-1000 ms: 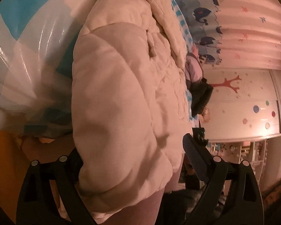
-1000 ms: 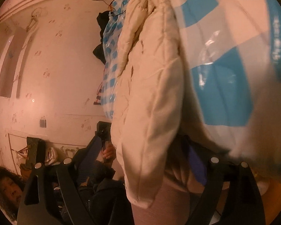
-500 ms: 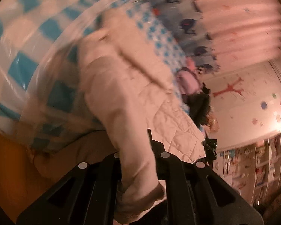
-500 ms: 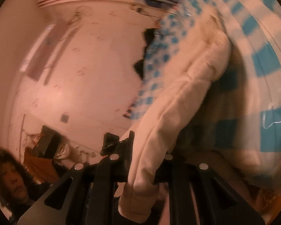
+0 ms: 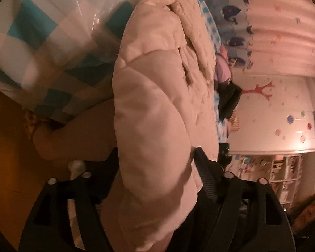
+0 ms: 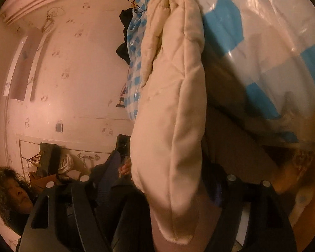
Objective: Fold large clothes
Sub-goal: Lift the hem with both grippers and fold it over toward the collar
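A cream quilted puffer jacket [image 5: 157, 96] lies on a blue-and-white checked plastic cover [image 5: 42, 31]. In the left wrist view its padded edge hangs between the jaws of my left gripper [image 5: 153, 163], which stand apart around it; the left finger is mostly hidden by cloth. In the right wrist view the jacket [image 6: 174, 105] hangs the same way between the spread jaws of my right gripper [image 6: 168, 172]. Neither gripper pinches the cloth.
A wall with a red tree sticker [image 5: 260, 90] and shelves [image 5: 283, 174] is to the right in the left wrist view. A person [image 6: 12, 191] sits low at the left in the right wrist view. Dark clothes [image 5: 229, 100] lie on the cover's far edge.
Half a second ago both grippers were shut on the jacket's edge and lifted it. Now both jaws are apart again and the jacket edge hangs loose between them.
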`<state>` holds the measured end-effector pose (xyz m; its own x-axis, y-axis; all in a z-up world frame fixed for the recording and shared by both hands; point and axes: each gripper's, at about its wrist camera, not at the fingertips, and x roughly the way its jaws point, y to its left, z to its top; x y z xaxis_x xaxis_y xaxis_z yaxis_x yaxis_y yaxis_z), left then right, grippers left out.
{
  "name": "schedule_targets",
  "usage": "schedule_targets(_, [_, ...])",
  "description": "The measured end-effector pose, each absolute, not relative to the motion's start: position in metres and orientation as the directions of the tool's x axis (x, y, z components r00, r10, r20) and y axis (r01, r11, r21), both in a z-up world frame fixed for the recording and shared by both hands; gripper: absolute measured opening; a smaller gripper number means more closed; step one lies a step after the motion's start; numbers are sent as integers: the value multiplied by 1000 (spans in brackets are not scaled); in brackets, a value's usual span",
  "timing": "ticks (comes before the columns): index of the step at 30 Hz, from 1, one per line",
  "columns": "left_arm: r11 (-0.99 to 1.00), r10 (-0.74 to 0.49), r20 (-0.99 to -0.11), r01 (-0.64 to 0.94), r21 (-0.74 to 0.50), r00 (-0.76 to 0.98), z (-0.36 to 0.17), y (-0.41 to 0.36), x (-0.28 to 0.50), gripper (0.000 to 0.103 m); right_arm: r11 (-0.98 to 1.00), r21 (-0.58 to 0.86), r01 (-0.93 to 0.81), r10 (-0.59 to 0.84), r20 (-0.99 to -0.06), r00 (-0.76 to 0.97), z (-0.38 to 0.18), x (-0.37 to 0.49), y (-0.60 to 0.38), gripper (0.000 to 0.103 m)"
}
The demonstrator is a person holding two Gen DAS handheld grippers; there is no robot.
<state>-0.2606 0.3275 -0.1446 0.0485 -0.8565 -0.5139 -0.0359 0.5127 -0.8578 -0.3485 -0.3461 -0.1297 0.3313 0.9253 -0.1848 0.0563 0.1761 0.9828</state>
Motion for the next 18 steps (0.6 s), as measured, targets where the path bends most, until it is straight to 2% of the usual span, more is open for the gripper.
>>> schedule_targets(2, [533, -845, -533, -21, -846, 43, -145, 316, -260, 74, 168, 985, 43, 930, -173, 325, -130, -344, -341, 69])
schedule_targets(3, [544, -838, -544, -15, -839, 48, -145, 312, -262, 73, 171, 985, 25, 929, -169, 328, -127, -342, -337, 60])
schedule_targets(4, [551, -832, -551, -10, -834, 62, -146, 309, -262, 60, 163, 987, 5, 930, -156, 334, -125, -340, -333, 31])
schedule_targets(5, [546, -835, -545, -9, -838, 72, -144, 307, -262, 34, 170, 985, -5, 924, -158, 348, -123, -340, -333, 23])
schedule_targets(7, [552, -830, -549, 3, -834, 97, -137, 303, -262, 17, 160, 986, -41, 915, -132, 382, -113, -341, -330, 17])
schedule_targets(8, [561, -824, -555, 27, -827, 118, -126, 302, -264, 12, 149, 986, -74, 910, -108, 401, -104, -343, -329, 17])
schedule_targets(11, [539, -835, -517, 97, -836, 186, -92, 302, -268, 9, 121, 977, -175, 899, -34, 436, -70, -349, -325, 17])
schedule_targets(14, [478, -869, -431, 181, -860, 244, -57, 311, -278, 9, 78, 963, -257, 895, 46, 443, -45, -354, -324, 17])
schedule_targets(16, [438, -888, -380, 220, -872, 259, -42, 319, -288, 9, 41, 948, -317, 888, 111, 447, -32, -362, -326, 17])
schedule_targets(18, [426, -893, -367, 224, -877, 260, -40, 326, -297, 9, 20, 942, -334, 881, 141, 452, -31, -369, -329, 17])
